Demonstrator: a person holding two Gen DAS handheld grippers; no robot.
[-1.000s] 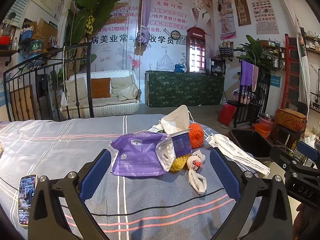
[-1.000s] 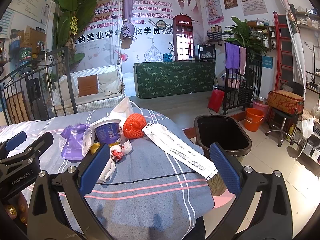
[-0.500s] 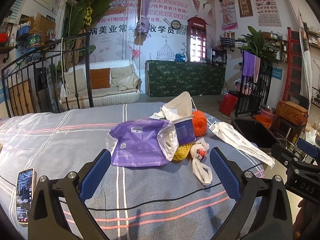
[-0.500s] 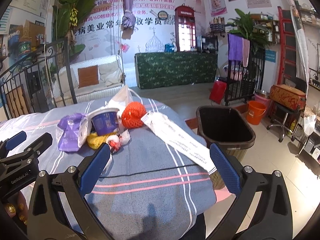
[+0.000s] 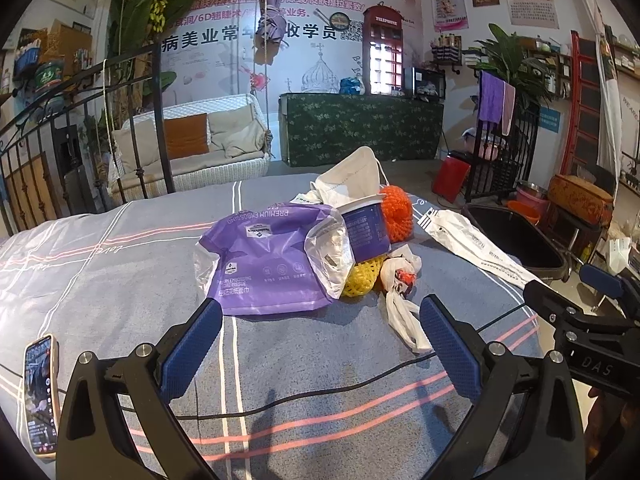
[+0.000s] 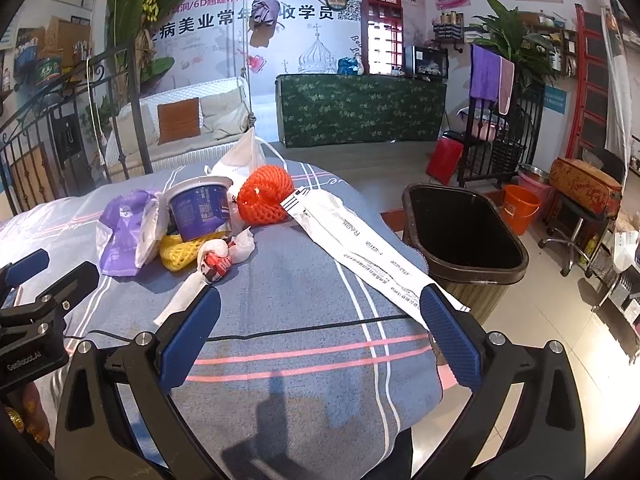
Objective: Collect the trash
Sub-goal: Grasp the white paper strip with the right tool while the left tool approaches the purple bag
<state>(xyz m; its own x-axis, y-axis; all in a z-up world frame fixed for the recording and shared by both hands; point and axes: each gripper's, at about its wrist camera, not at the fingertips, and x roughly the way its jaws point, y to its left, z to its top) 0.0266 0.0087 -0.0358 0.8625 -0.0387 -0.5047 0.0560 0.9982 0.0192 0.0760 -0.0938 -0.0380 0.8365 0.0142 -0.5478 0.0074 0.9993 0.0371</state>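
Two hand-held grippers are hovering above a grey striped bedcover [image 5: 120, 280], each with its jaws spread wide and nothing between them. Left gripper [image 5: 320, 340] is facing the trash heap from the near side, while the right gripper [image 6: 320, 328] is hanging over the bedcover's edge, next to the dark waste bin [image 6: 464, 248] that is standing on the floor just beside the bed. Trash is lying bunched together in one cluster: a purple tissue pack [image 5: 264, 260] is lying flat, its long axis running left to right across the left-wrist view, with its clear torn end toward the purple cup [image 5: 366, 228]. That cup is sitting tilted atop a yellow foam net [image 5: 360, 280], its rim uppermost. An orange foam net [image 6: 264, 196] is touching the cup's side, and a white face mask [image 5: 352, 180] is standing peaked behind them. A small knotted white bag [image 6: 216, 260] is trailing toward the grippers. Apart from the heap — though touching the orange net at one end — a long white paper sleeve [image 6: 360, 248] is lying diagonally, its far end at the net and its near end overhanging the bed edge toward the bin. A phone [image 5: 40, 396] is resting on the bedcover at far left, and a thin black cable [image 5: 320, 388] is crossing the fabric in front of both grippers.
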